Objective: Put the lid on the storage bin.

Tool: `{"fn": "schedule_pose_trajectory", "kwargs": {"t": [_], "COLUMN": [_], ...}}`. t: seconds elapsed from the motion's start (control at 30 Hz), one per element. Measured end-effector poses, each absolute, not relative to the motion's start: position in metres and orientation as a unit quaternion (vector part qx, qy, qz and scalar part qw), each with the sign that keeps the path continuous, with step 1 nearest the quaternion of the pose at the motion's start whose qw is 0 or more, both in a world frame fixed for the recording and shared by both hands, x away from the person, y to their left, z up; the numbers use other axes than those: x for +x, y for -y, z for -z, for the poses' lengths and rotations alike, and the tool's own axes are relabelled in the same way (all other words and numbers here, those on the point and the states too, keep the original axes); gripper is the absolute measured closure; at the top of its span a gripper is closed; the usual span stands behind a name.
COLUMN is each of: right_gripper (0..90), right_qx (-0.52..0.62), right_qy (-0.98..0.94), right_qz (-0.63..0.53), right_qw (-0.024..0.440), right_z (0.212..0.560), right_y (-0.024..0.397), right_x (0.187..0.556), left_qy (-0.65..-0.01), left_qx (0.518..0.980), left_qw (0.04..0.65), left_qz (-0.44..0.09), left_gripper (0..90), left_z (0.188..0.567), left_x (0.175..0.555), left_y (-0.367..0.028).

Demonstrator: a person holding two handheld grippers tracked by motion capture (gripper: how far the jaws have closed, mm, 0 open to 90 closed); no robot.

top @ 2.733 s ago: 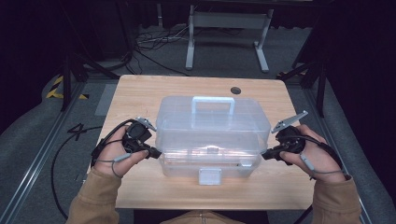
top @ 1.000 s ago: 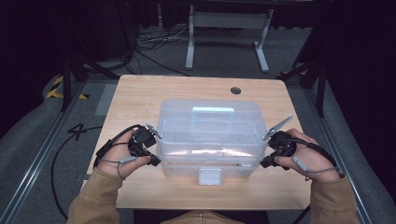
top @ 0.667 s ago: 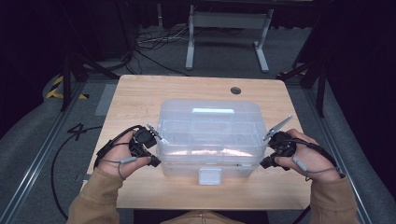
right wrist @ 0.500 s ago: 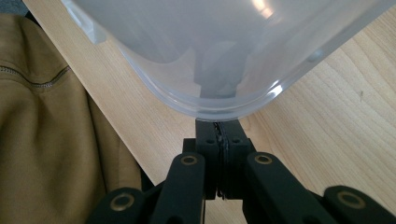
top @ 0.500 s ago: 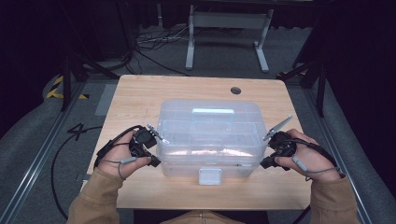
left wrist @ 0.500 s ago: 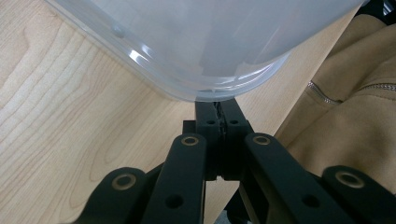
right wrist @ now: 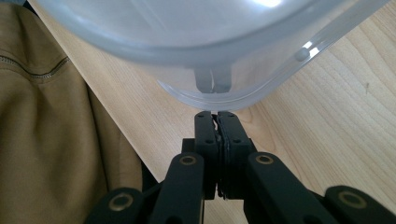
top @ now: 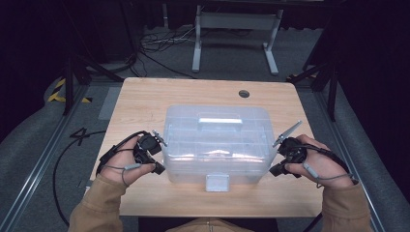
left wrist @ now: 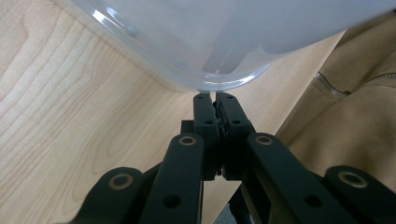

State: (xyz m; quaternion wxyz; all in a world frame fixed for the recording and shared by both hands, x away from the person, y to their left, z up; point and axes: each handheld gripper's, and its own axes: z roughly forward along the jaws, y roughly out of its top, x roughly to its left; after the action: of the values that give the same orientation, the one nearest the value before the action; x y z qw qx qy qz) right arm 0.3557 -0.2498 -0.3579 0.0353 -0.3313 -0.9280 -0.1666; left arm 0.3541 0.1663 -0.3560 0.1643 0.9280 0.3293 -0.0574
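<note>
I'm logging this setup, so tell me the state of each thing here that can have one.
Clear plastic storage box: lid on, upright on the table.
White front latch: down, looks fastened.
Lid handle: folded flat.
Left tool: shut, empty, tips at the box's corner.
Right tool: shut, empty, tips at the box's corner.

No lettering, label or brand can be made out anywhere; the one sign is a dark mark like a "4" on the grey floor [top: 79, 136] left of the table

handle [top: 221, 120]: folded flat | clear box [top: 217, 145]: shifted slightly toward person (both grippers alongside)
</note>
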Motion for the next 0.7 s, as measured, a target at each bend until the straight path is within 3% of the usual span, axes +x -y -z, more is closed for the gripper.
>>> {"fn": "schedule_pose_trajectory", "kwargs": {"t": [0.7], "right_gripper": [79.1], "right_qx": [-0.332], "right_qy": [0.926], "right_qz": [0.175], "right_qw": [0.048], "right_z": [0.3606], "right_y": [0.2566], "right_x": [0.3538], "left_qy": [-0.330], "left_qx": [0.928], "left_qw": [0.160], "left_qz": [0.067], "left_gripper": [77.0], "left_z": [0.3610], "left_x": [0.3525], "left_y": [-0.1713]}}
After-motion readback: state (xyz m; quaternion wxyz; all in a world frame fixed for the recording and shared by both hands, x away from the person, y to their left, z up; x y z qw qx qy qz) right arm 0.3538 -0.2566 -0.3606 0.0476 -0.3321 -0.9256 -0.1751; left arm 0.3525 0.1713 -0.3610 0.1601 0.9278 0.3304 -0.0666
